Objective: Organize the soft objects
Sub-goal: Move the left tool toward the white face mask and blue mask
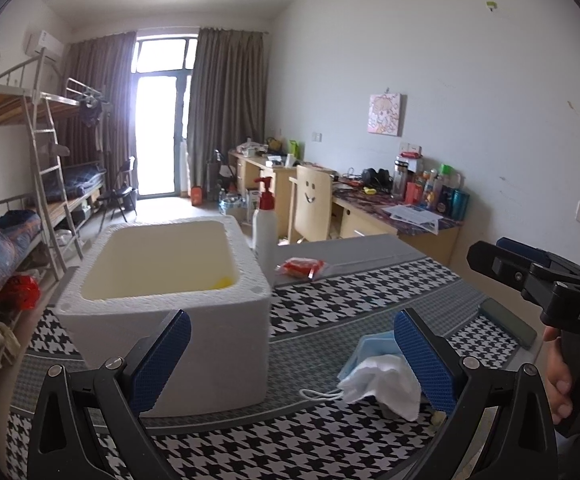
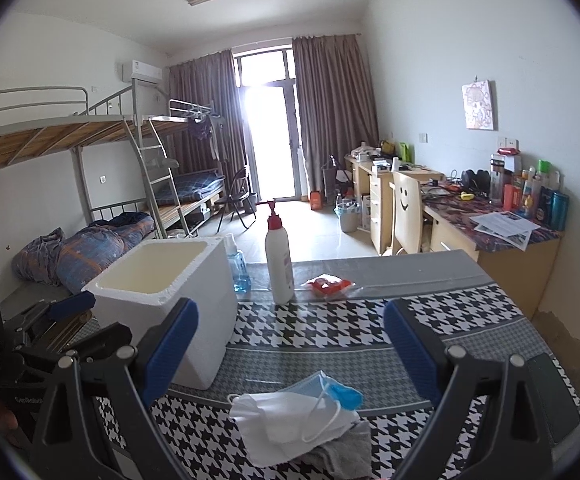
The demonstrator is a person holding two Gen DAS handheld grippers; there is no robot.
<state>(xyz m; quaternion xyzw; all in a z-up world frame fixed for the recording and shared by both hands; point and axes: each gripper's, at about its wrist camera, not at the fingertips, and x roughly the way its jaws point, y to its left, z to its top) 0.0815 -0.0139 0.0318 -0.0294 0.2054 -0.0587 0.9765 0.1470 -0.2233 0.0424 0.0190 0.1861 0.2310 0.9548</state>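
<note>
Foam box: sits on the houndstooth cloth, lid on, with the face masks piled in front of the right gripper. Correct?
Not quite. The foam box has no lid: the left wrist view looks straight into its open cream interior, with something yellow at the bottom. The rest holds: it sits on the houndstooth cloth, and the face masks lie in front of the open right gripper.

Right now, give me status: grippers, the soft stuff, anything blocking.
Left gripper open, empty. Right gripper open, empty. Face masks piled on table, foam box beside them, open. Path clear.
</note>
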